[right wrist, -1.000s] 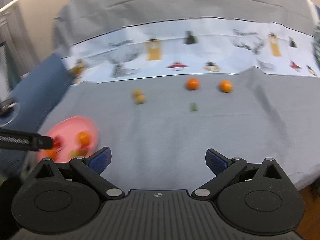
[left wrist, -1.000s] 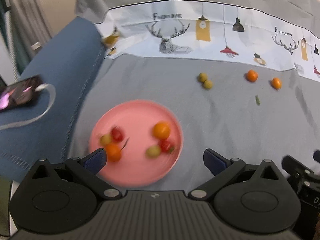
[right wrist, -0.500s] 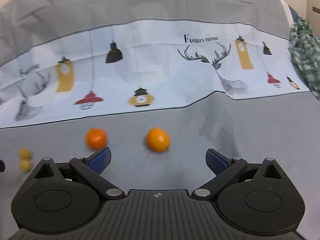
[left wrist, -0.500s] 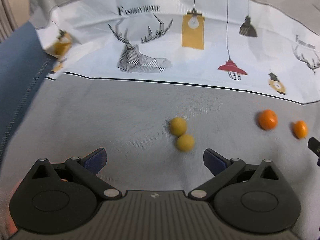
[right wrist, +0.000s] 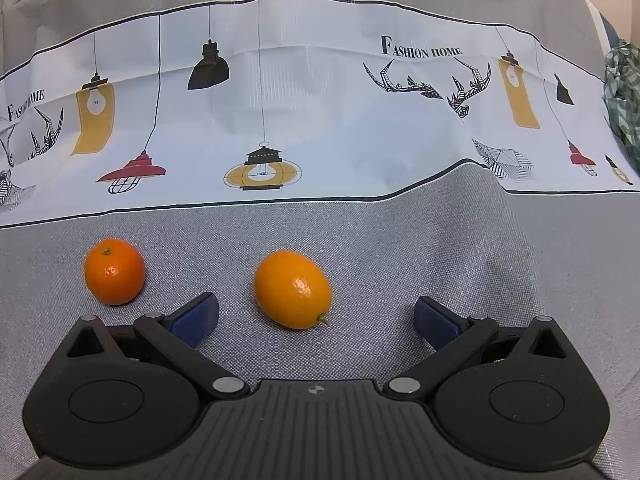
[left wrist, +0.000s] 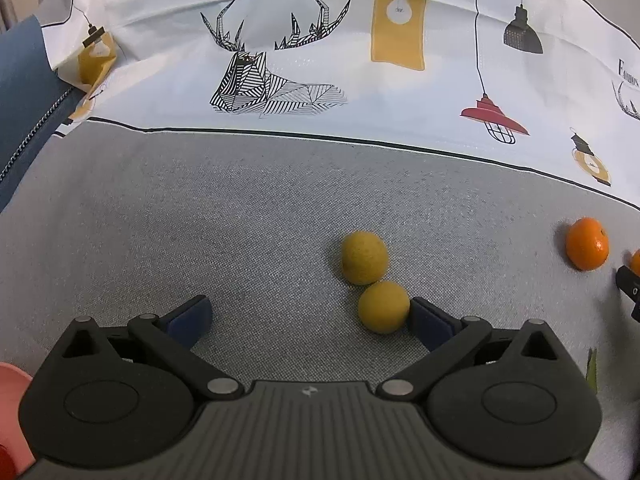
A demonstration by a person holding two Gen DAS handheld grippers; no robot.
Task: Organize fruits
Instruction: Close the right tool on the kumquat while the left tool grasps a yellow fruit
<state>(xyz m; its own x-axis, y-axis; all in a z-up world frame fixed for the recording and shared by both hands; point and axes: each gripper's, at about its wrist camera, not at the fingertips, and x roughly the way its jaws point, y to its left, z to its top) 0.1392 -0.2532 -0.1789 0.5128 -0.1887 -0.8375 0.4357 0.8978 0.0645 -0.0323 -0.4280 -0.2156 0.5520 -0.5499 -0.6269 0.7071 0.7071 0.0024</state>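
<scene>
In the left wrist view my left gripper [left wrist: 310, 318] is open. A yellow fruit [left wrist: 383, 306] lies just inside its right finger, touching or nearly touching it. A second yellow fruit [left wrist: 363, 257] sits right behind the first. A round orange [left wrist: 587, 243] lies far right. The pink plate's rim [left wrist: 12, 384] shows at the bottom left corner. In the right wrist view my right gripper [right wrist: 316, 318] is open. An oval orange fruit [right wrist: 293, 288] lies between its fingers, apart from both. The round orange [right wrist: 114, 271] sits left of the left finger.
The fruits lie on grey cloth [left wrist: 160, 216]. A white printed band [right wrist: 320, 120] runs across behind them. A blue cushion [left wrist: 20, 100] is at far left. Green checked cloth [right wrist: 624, 100] is at far right. The right gripper's tip [left wrist: 628, 288] shows at the left view's right edge.
Both grippers have moved forward and down towards the fruits. The yellow pair now sits at the left gripper's right finger; the oval orange fruit now lies between the right gripper's fingers.
</scene>
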